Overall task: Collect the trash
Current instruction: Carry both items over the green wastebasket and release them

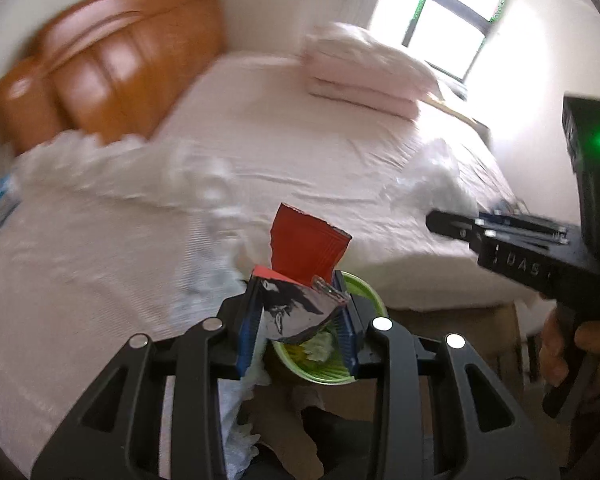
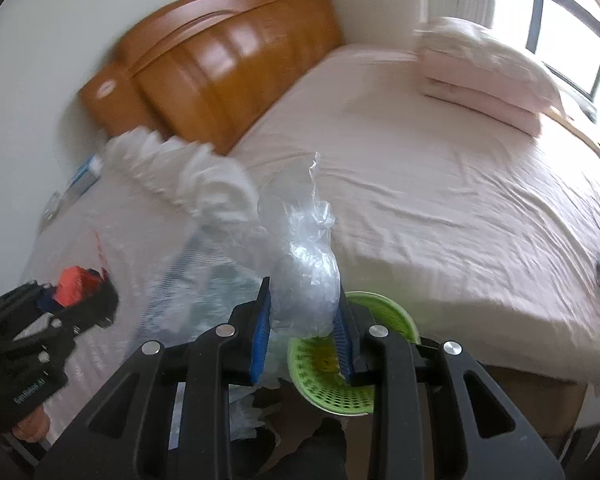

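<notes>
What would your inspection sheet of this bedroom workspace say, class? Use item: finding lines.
Surface: bed, pink sheet, wrinkled.
Job's things: red wrapper in left gripper; clear plastic bag in right gripper; green basket below, some trash inside.
Clutter: more clear plastic by the headboard.
Grippers: both shut on trash above the basket.
Cables: nothing seen.
Surroundings: folded quilt, window.

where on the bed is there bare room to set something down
The broad pink sheet is bare between the wooden headboard, the folded pink bedding and the bed's foot edge. It is crowded on the headboard-side strip: white plastic bags there, and below the grippers the green basket.
</notes>
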Available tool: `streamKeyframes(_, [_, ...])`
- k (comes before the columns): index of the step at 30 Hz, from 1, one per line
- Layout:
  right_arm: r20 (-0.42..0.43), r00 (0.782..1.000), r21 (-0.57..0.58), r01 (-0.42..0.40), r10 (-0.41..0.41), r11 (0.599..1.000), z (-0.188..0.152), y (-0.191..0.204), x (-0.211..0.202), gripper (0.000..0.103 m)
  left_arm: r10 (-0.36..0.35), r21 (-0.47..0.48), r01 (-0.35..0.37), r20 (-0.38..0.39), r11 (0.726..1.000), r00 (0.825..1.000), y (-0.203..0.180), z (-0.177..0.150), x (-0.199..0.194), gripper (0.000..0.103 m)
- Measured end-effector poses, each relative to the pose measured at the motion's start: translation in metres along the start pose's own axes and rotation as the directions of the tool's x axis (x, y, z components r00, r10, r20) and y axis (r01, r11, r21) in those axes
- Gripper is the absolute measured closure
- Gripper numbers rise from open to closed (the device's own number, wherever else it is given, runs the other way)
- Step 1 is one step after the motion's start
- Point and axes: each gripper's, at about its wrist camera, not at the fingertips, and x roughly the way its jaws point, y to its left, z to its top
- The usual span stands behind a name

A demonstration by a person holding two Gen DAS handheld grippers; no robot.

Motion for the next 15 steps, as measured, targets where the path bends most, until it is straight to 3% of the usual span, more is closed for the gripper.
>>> streamKeyframes(4, [0.002,0.999,0.064,0.051,-0.051,0.997,-0.004,-0.04,-0.005,0.074,-0.063,0.069,0.069,-0.084,0.995,0.994,-0.037,0.012,0.042,0.069])
streamKeyframes(6, [0.0,0.998,0.091,0.061,-0.061,0.994,-0.004,-0.055,-0.005,0.074,-0.076,0.082,0.085,-0.11,0.993,0.991,-0.049,0.015,0.057,0.052])
streamKeyframes(8, [0.0,0.998,0.111,0.063,-0.064,0.992,-0.004,-0.072,-0.007,0.074,-0.068,0.092,0.08,-0.121,0.993,0.99,-0.058,0.018,0.068,0.015])
streamKeyframes(11, [0.004,0.998,0.13,0.067,-0.068,0.989,-0.005,-0.09,-0.007,0.073,-0.073,0.096,0.083,-0.109,0.992,0.991,-0.065,0.021,0.071,0.008])
streamKeyframes(15, [-0.006,0.999,0.131,0.054,-0.054,0.99,-0.004,-0.103,-0.003,0.073,-0.079,0.075,0.085,-0.086,0.994,0.993,-0.062,0.024,0.069,0.008])
